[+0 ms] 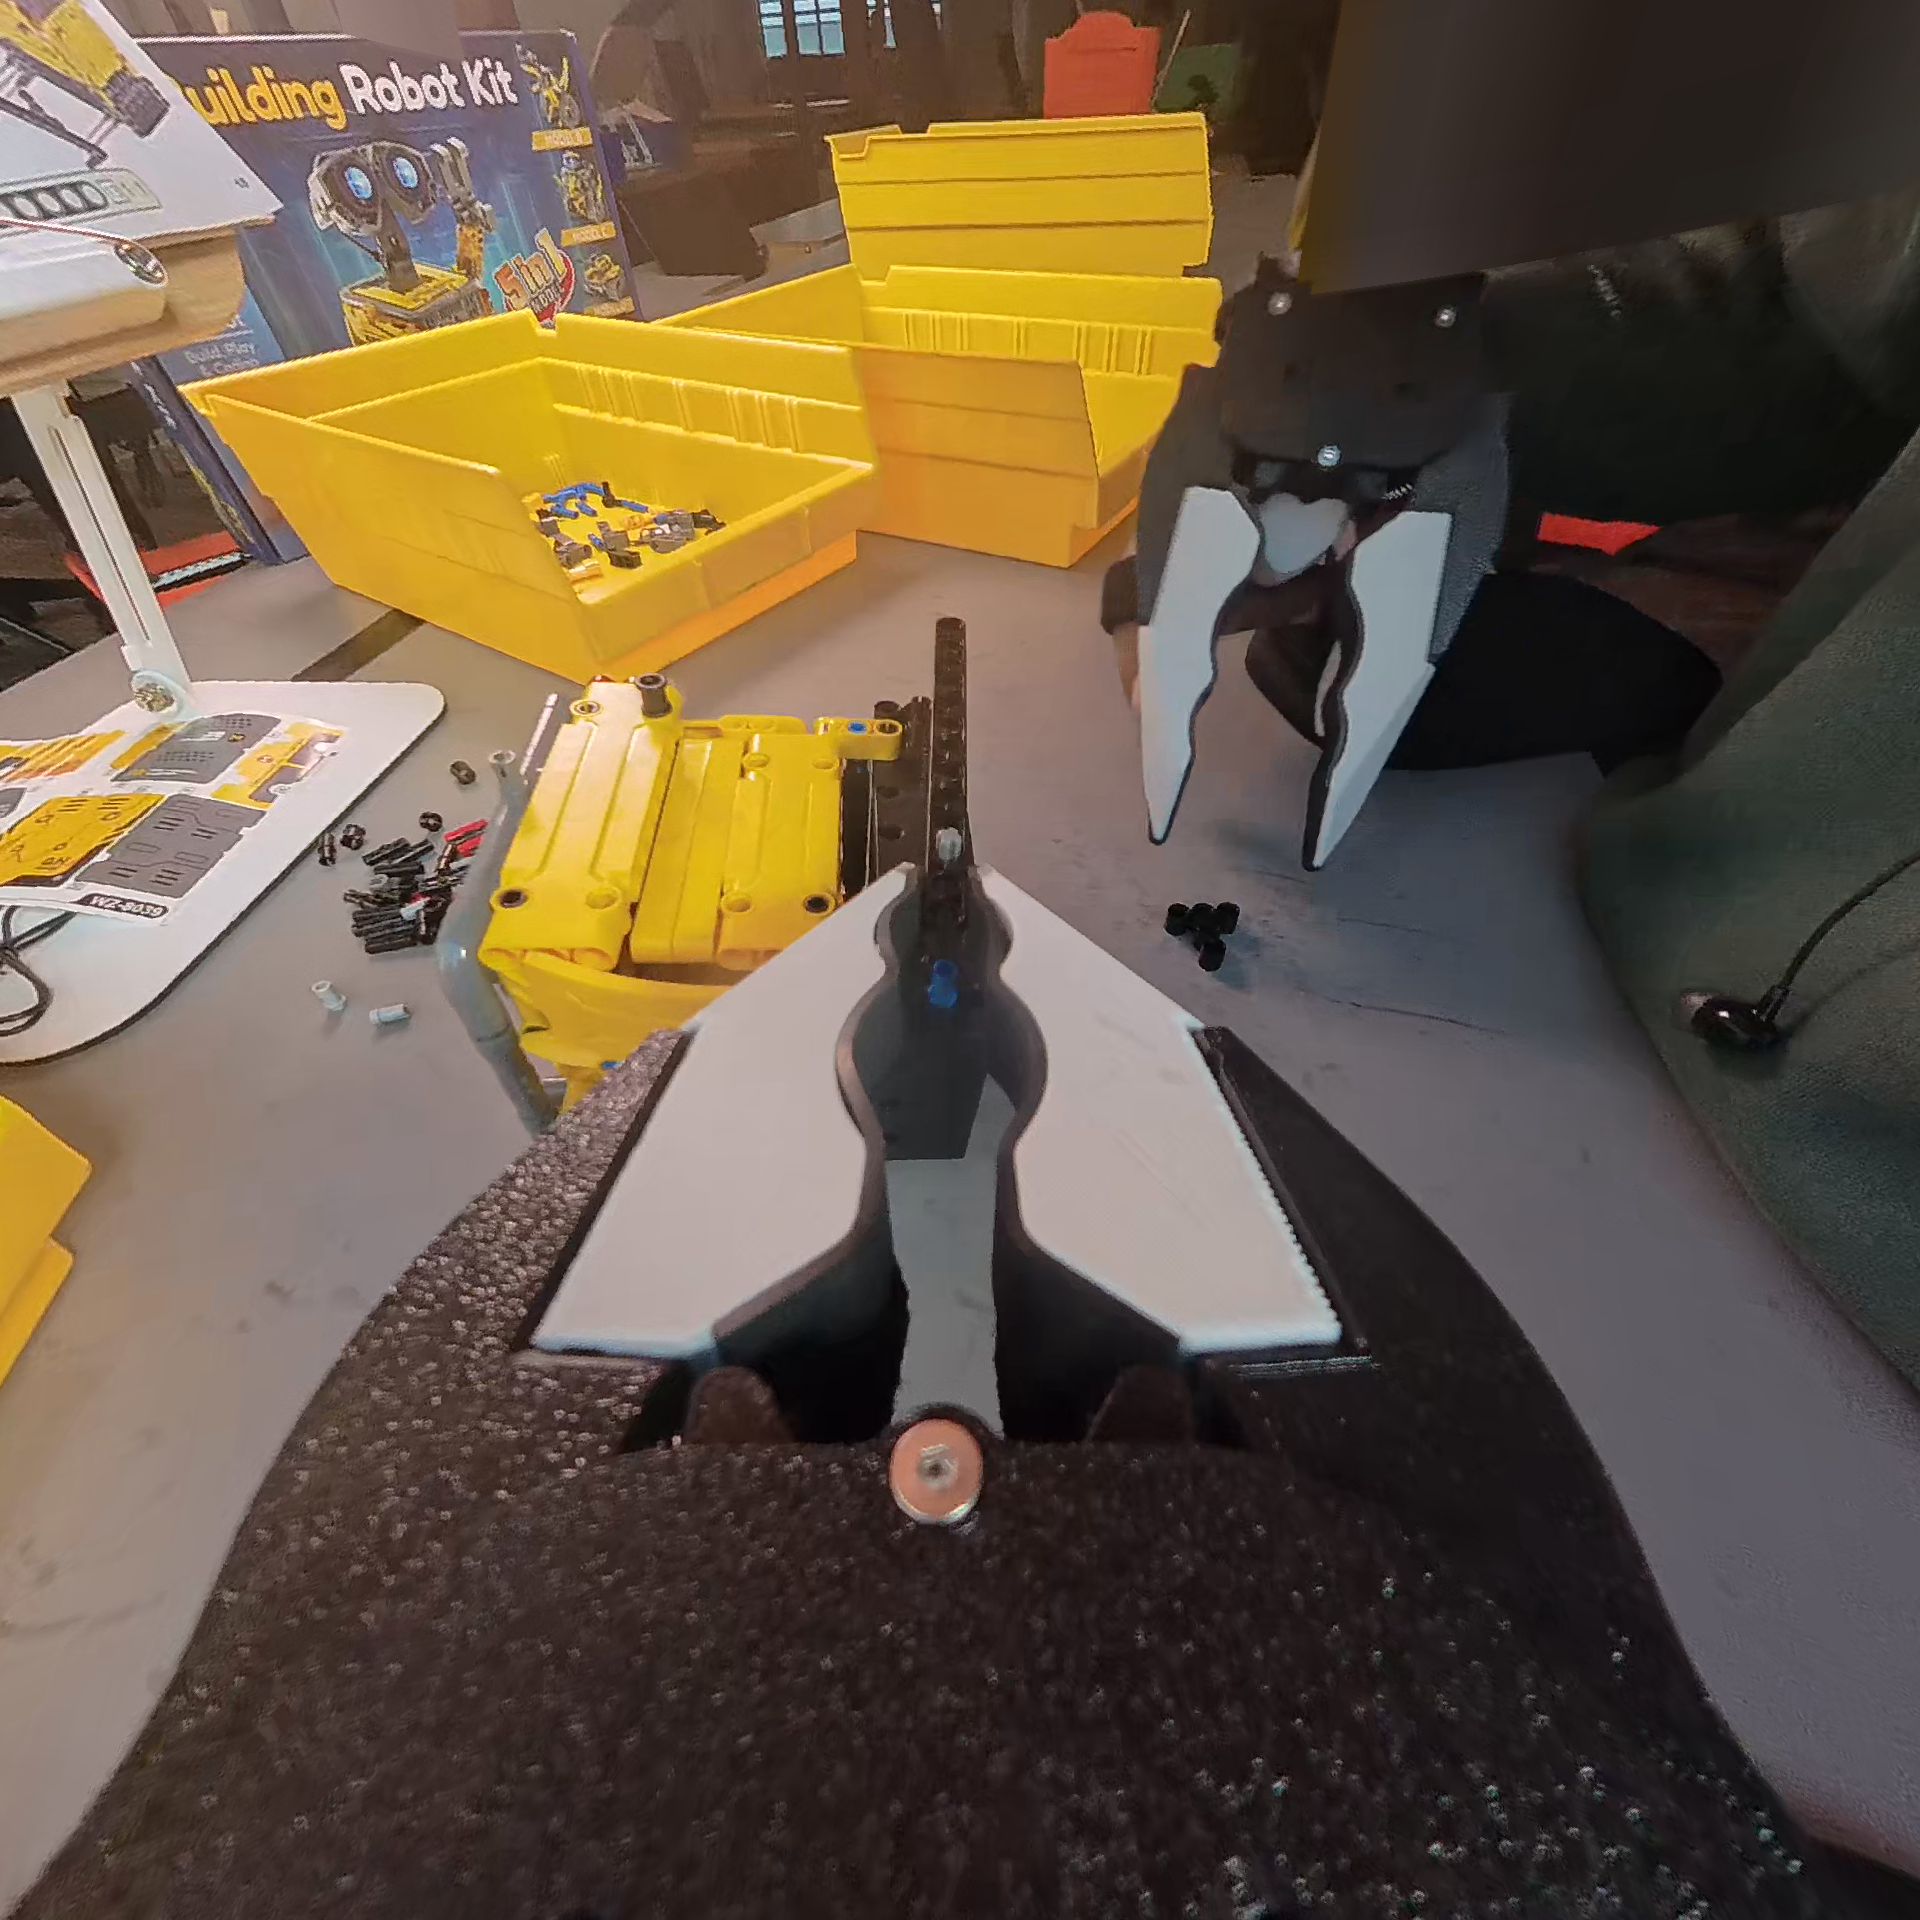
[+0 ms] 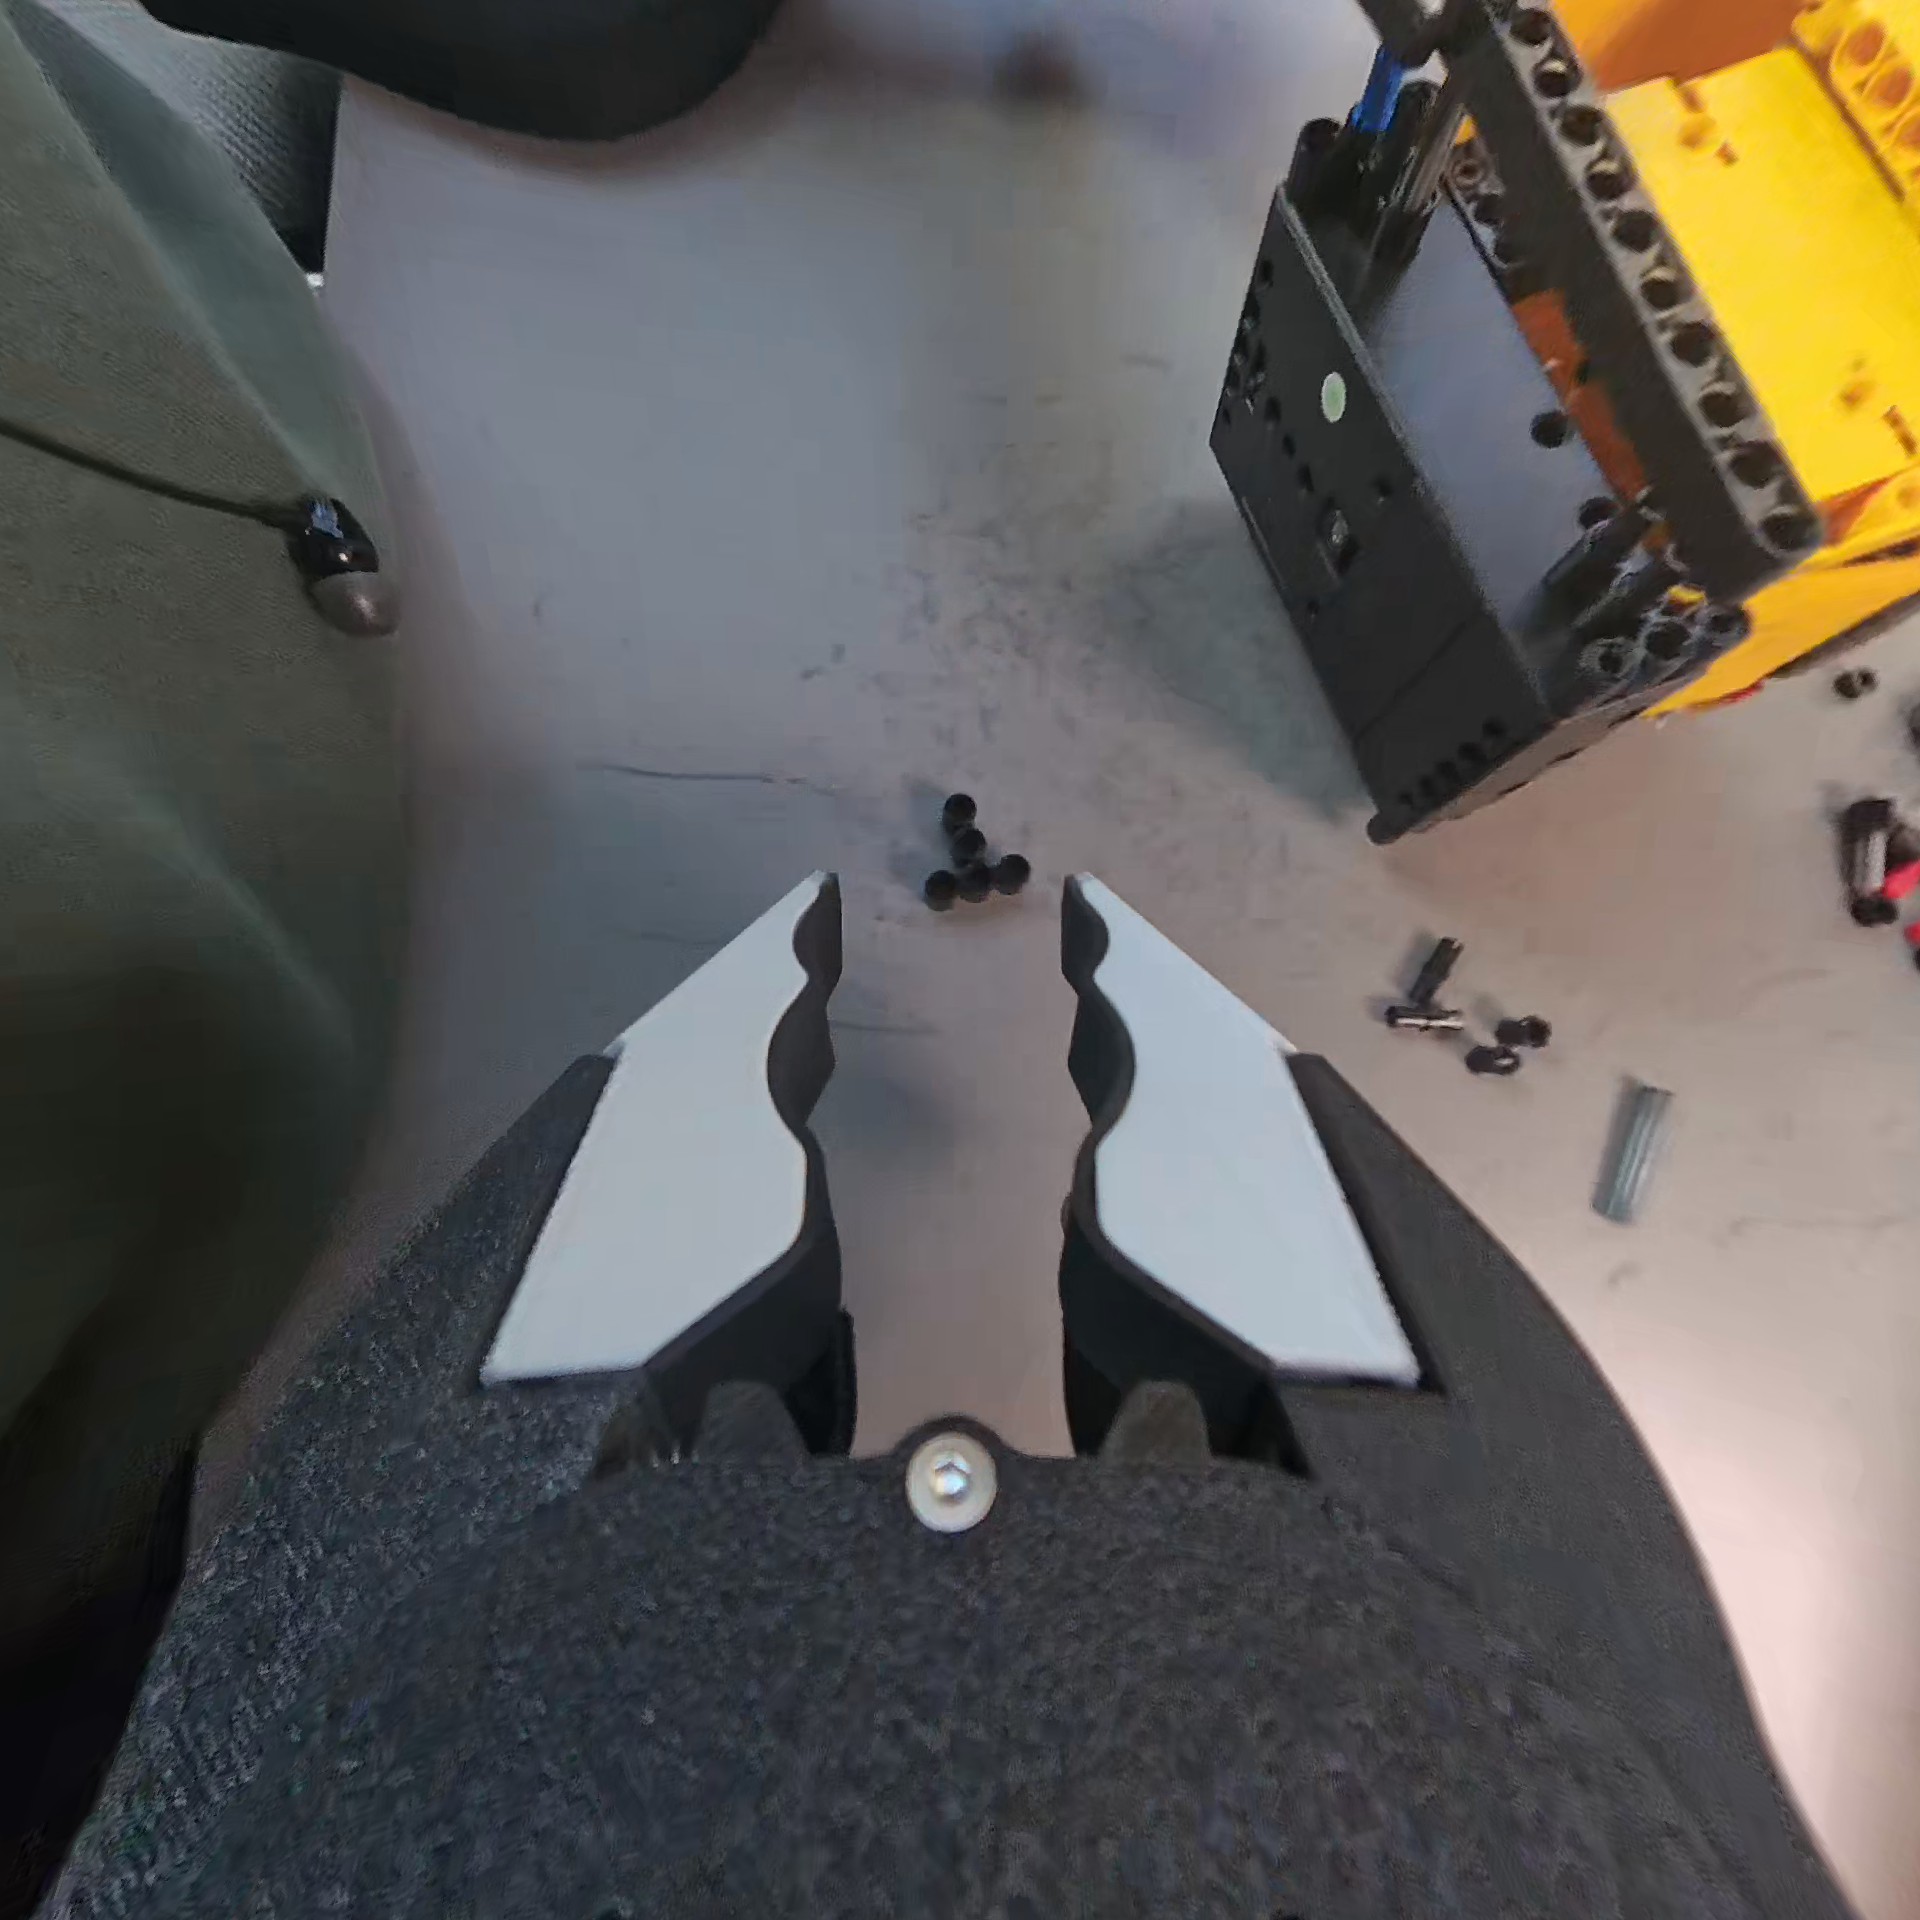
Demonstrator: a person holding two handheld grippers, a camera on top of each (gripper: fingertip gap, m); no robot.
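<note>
Left gripper (image 1: 943,883) closed on black perforated plastic beam (image 1: 951,748) of yellow-and-black brick-built model (image 1: 675,831), held on grey table (image 1: 1403,1091). Right gripper (image 2: 948,883) spread open, nothing held, poised just short of small cluster of black plastic pins (image 2: 975,864). Yellow plastic bins (image 1: 540,468) seen behind model.

bare table (image 2: 727,520) ahead of right tongs (image 2: 951,883), black pins (image 2: 971,868) at tips

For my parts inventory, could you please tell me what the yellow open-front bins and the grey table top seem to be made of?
The yellow open-front bins look like moulded plastic with a smooth, slightly glossy finish: thin walls with ribs and slots. The grey table top looks hard, matte and scuffed, perhaps laminate; the pictures leave this open.
</note>
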